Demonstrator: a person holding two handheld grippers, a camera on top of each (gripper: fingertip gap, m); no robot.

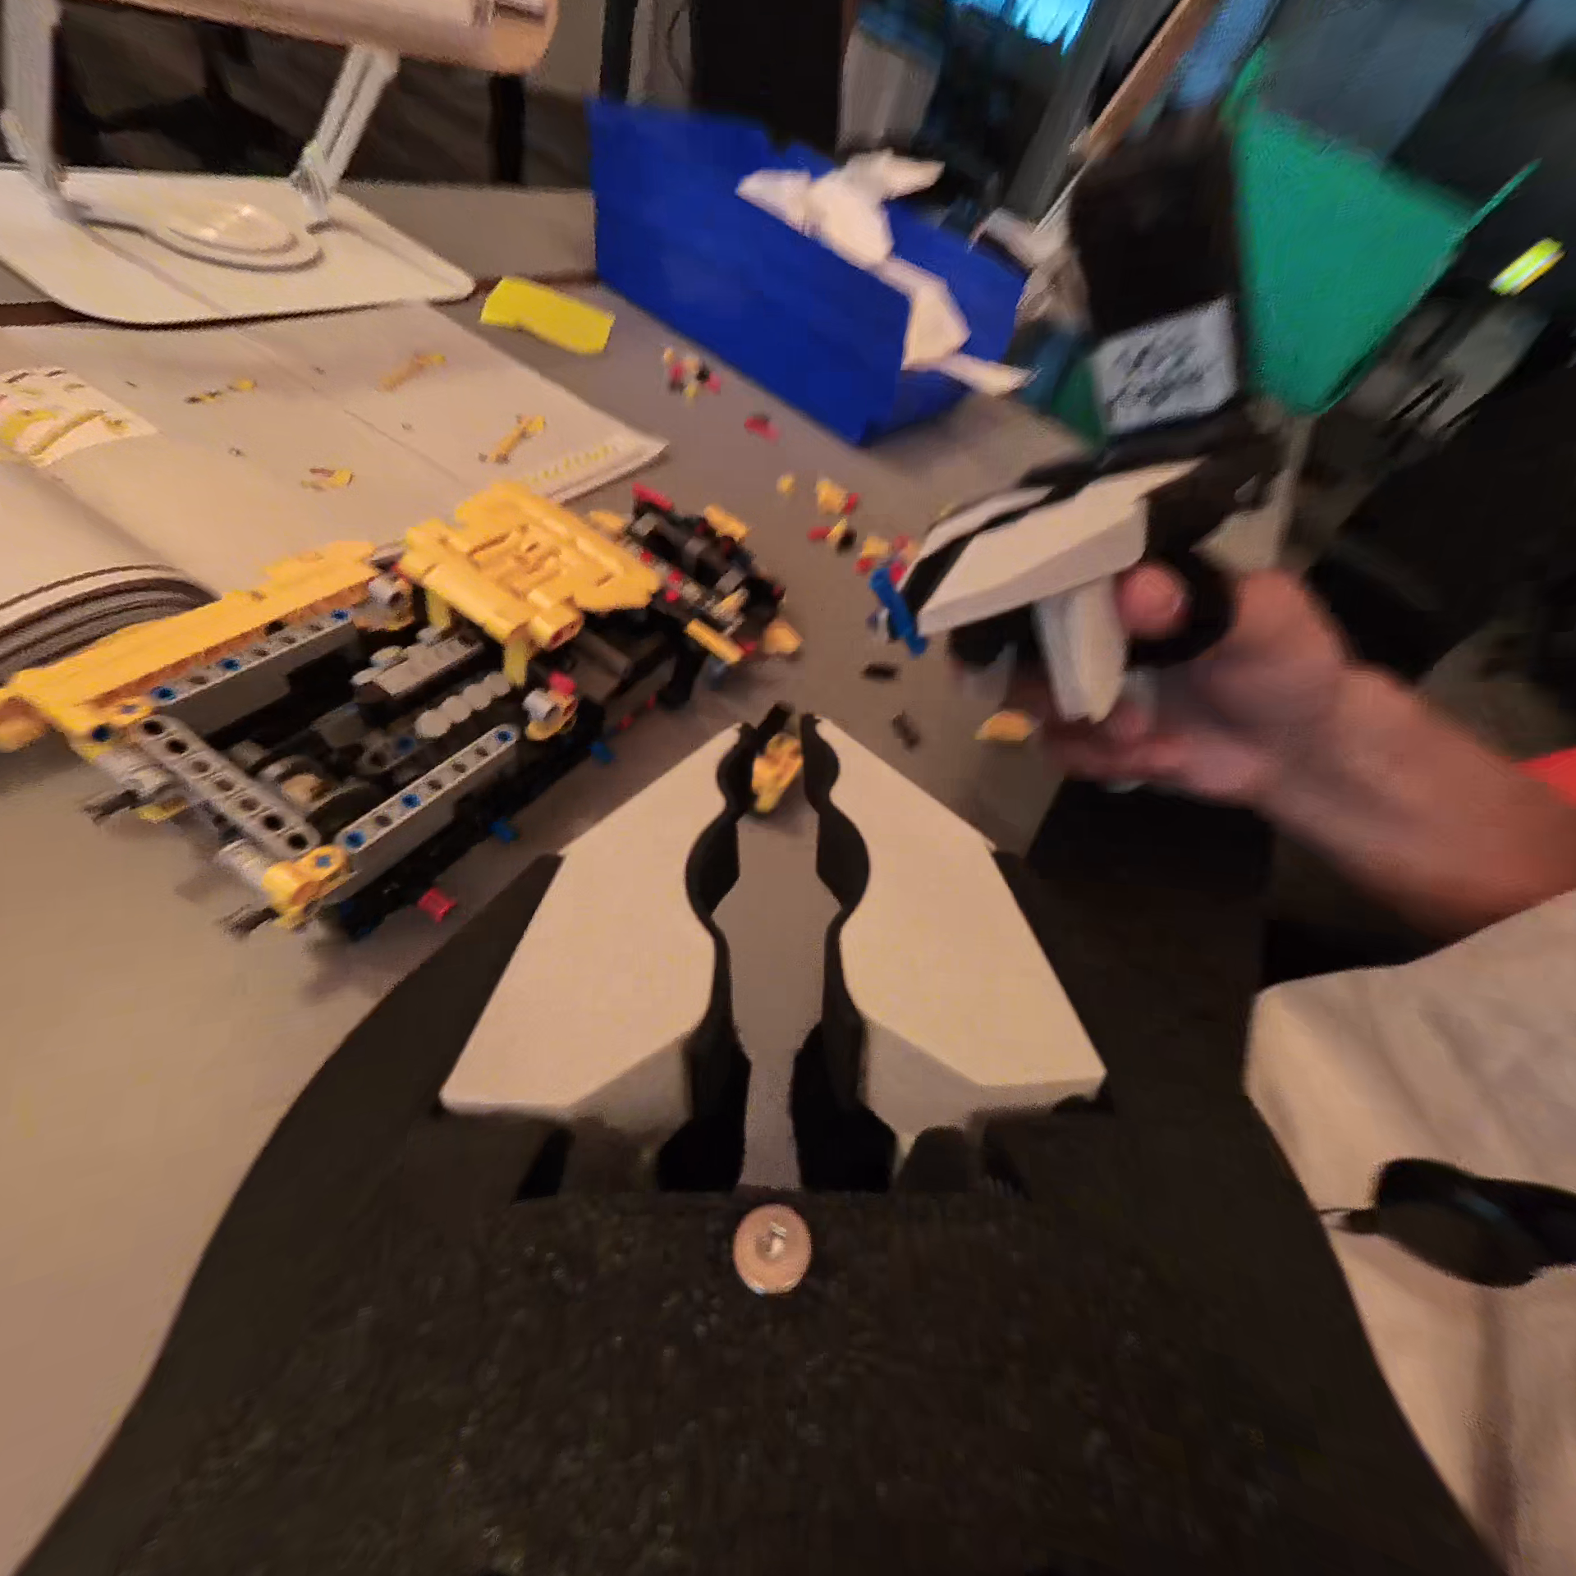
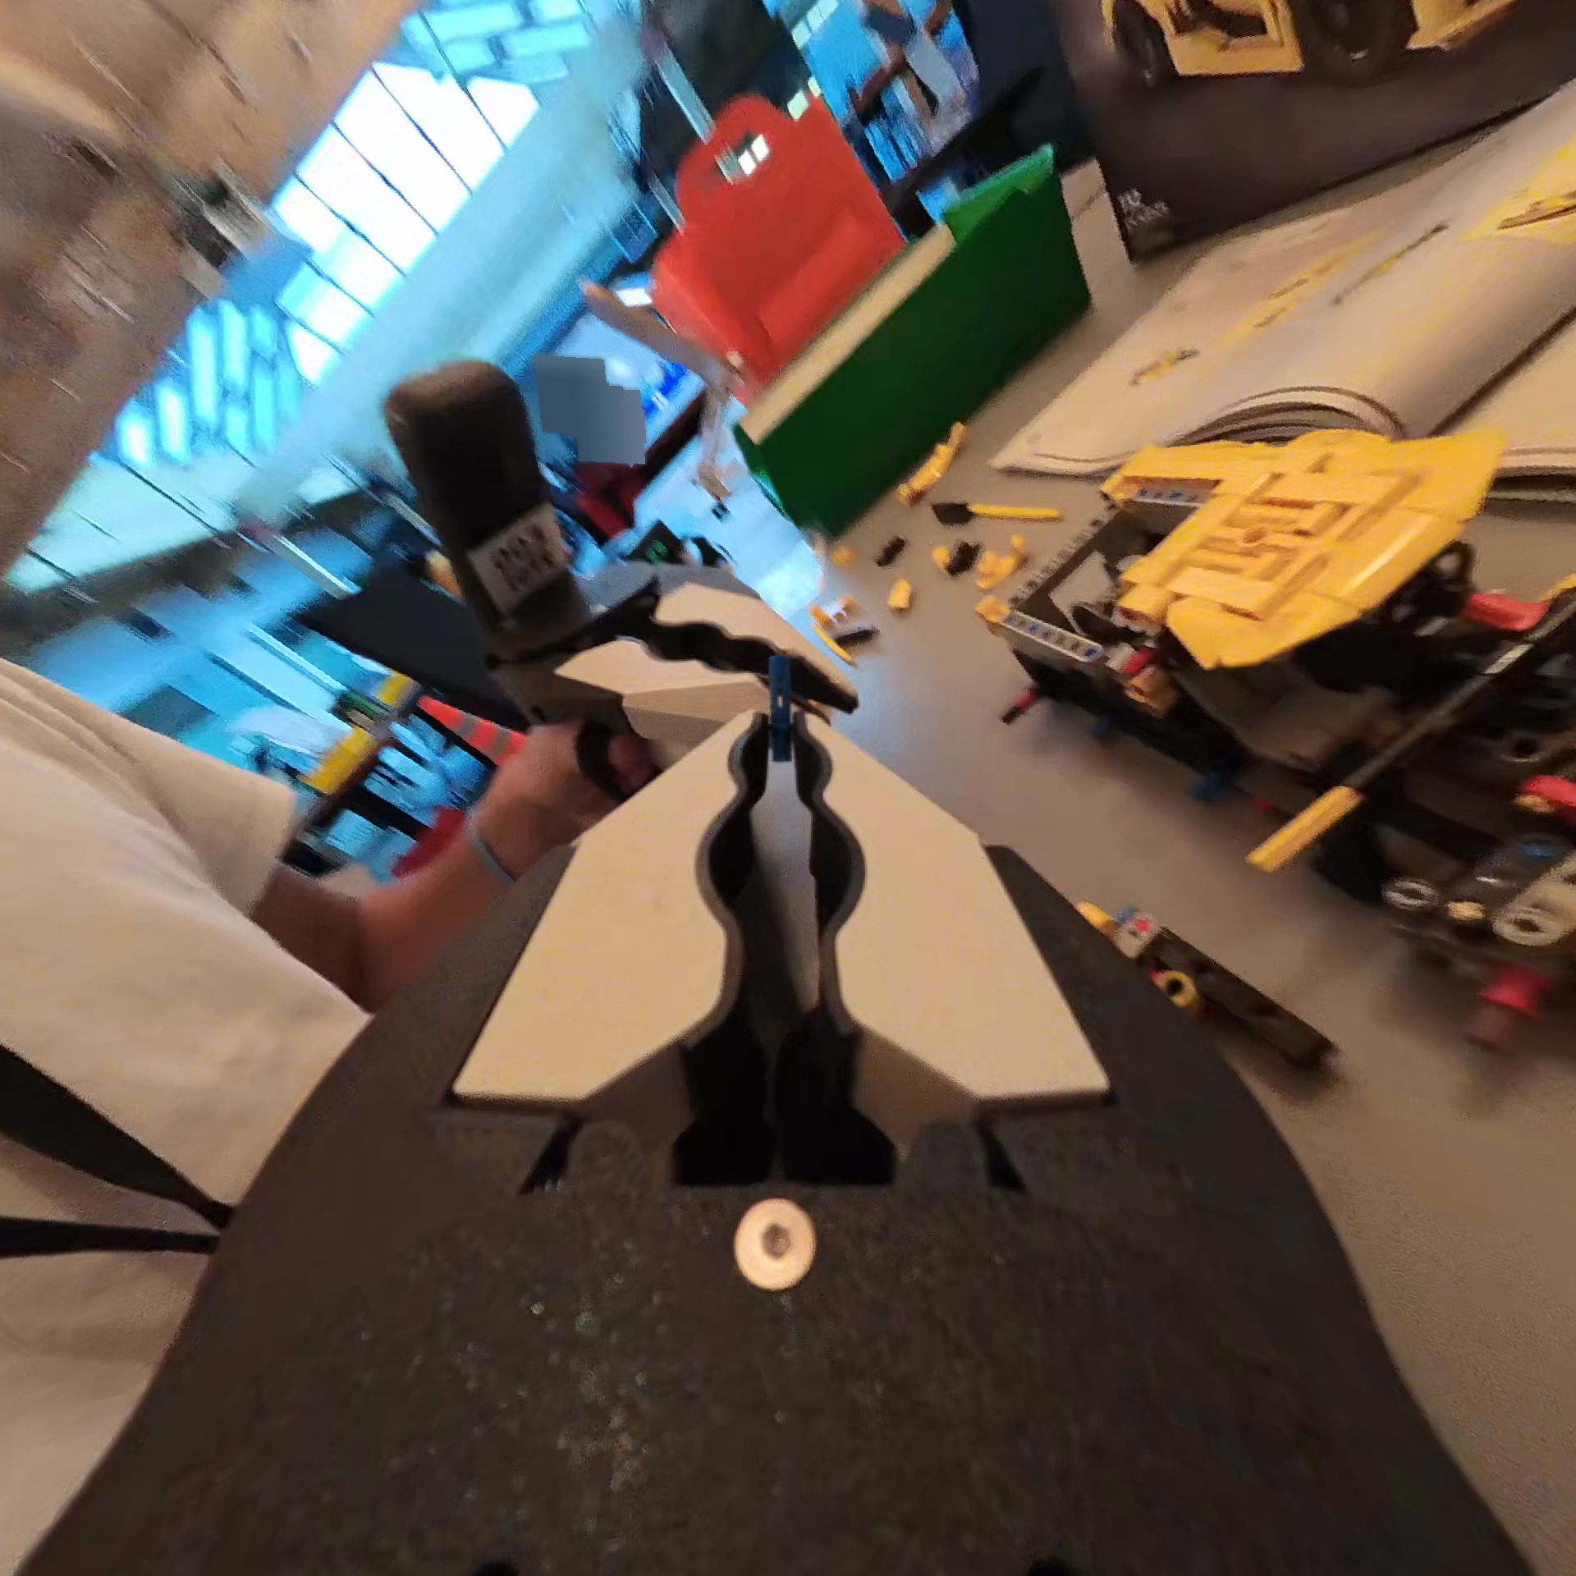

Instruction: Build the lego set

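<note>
The part-built yellow, grey and black Lego vehicle (image 1: 384,682) lies on the grey table to the left; the right wrist view shows it on the right (image 2: 1279,597). My left gripper (image 1: 776,733) is shut on a small yellow piece (image 1: 774,772), held just above the table beside the model's near end. My right gripper (image 2: 778,725) is shut on a small blue pin (image 2: 779,708). In the left wrist view the right gripper (image 1: 904,597), held by a hand, carries the blue pin (image 1: 895,610) to the right of the model. The two grippers' tips are close together.
An open instruction booklet (image 1: 256,426) lies behind the model. A blue tissue box (image 1: 767,281) and a green box (image 2: 921,358) stand at the back. Loose small pieces (image 1: 836,520) are scattered on the table. A black subassembly (image 2: 1211,989) lies near my right gripper.
</note>
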